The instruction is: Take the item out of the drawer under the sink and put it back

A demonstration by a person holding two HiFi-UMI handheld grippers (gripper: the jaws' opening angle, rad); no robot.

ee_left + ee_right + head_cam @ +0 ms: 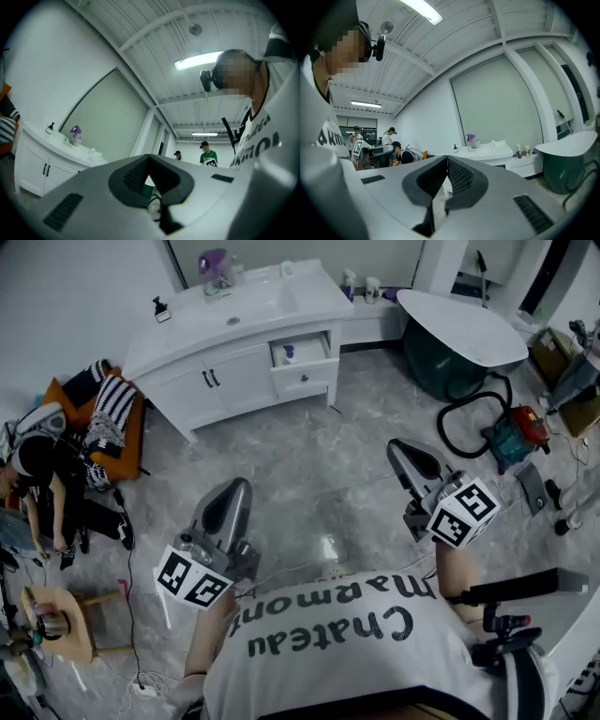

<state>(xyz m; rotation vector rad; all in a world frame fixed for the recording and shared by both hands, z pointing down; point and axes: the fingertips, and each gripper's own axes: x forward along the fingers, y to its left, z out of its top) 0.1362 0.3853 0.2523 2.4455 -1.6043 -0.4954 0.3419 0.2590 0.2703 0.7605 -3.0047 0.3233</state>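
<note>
A white sink cabinet (225, 371) stands across the grey floor, far ahead of me. Its right-hand drawer (302, 360) is pulled open, and a small white bottle with a blue cap (289, 353) lies inside. My left gripper (238, 487) is held low near my body, shut and empty, pointing toward the cabinet. My right gripper (399, 449) is also shut with nothing in it. In the left gripper view the jaws (149, 158) meet, with the cabinet (42, 159) at the left. In the right gripper view the closed jaws (446, 160) point at the cabinet (487, 153).
A green tub with a white rim (464, 329) stands right of the cabinet, and a vacuum with a black hose (511, 432) lies beside it. At the left are an orange chair with striped clothes (112, 413), a seated person (37, 474) and a wooden stool (61, 624).
</note>
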